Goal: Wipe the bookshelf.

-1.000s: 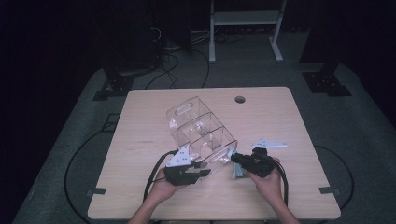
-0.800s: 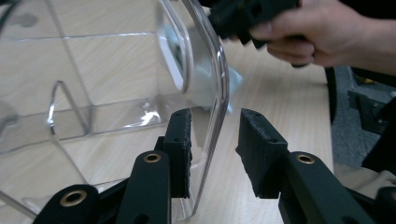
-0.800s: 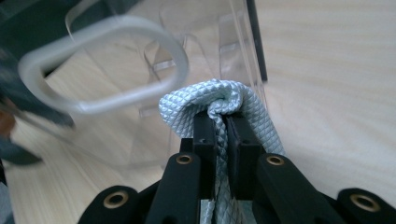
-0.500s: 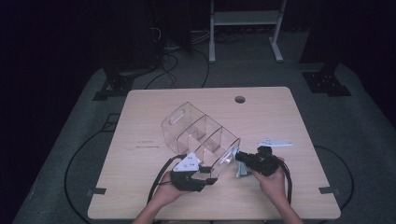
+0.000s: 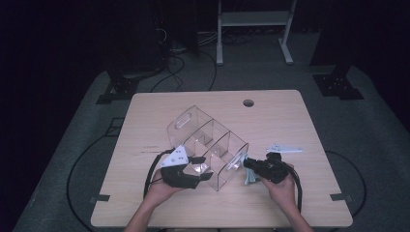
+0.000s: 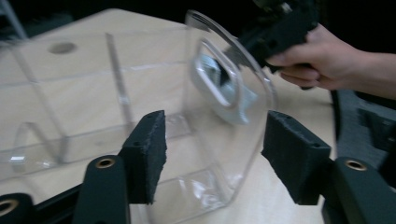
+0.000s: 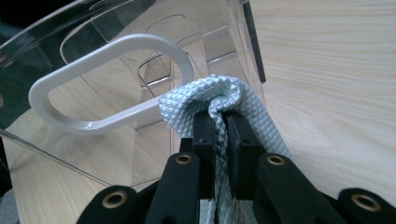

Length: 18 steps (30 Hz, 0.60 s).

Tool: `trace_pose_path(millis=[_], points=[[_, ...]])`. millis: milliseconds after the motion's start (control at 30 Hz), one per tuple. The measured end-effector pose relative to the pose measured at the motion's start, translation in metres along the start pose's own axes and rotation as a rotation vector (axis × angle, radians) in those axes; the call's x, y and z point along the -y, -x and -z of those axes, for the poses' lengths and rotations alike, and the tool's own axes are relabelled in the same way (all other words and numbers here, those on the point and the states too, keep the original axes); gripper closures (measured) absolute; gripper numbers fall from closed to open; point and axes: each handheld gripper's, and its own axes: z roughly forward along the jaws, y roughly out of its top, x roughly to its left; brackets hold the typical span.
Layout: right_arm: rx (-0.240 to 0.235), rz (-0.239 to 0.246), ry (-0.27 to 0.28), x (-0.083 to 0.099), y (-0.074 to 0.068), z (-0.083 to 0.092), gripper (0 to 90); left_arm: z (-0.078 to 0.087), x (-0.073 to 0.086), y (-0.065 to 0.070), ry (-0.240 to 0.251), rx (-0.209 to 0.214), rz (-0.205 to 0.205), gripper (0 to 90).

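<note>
Near the counter's (image 5: pixel 145 116) front edge, the left gripper's (image 6: pixel 212 161) fingers have just opened, releasing the clear organizer (image 5: pixel 208 145); the right gripper (image 7: pixel 220 122) grips the cloth (image 7: pixel 210 95) at its end handle for wiping.

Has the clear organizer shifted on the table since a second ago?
Yes. The organizer has tipped down from its raised tilt, its top edge now farther from the table hole.

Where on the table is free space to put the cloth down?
Free: the table strip left of the clear organizer, the far edge around the round hole, and the right side beyond the pale flat piece. Crowded: the near middle, around both grippers.
</note>
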Motion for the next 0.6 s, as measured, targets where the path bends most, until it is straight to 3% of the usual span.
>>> trace_pose_path(millis=[33, 233, 400, 600], points=[[0.000, 0.000, 0.000, 0.000, 0.000, 0.000, 82.6, 0.005, -0.001, -0.004, 0.003, -0.056, -0.015, 34.1], [-0.003, -0.001, -0.001, 0.000, 0.000, -0.001, 82.4, 0.013, 0.003, -0.020, -0.004, -0.179, -0.007, 18.5], [-0.005, -0.001, -0.002, 0.000, 0.000, -0.002, 82.4, 0.011, 0.010, -0.030, -0.011, -0.227, 0.015, 8.8], [-0.006, 0.000, -0.002, -0.001, 0.000, -0.002, 82.3, 0.005, 0.012, -0.033, -0.026, -0.269, 0.015, 4.3]])
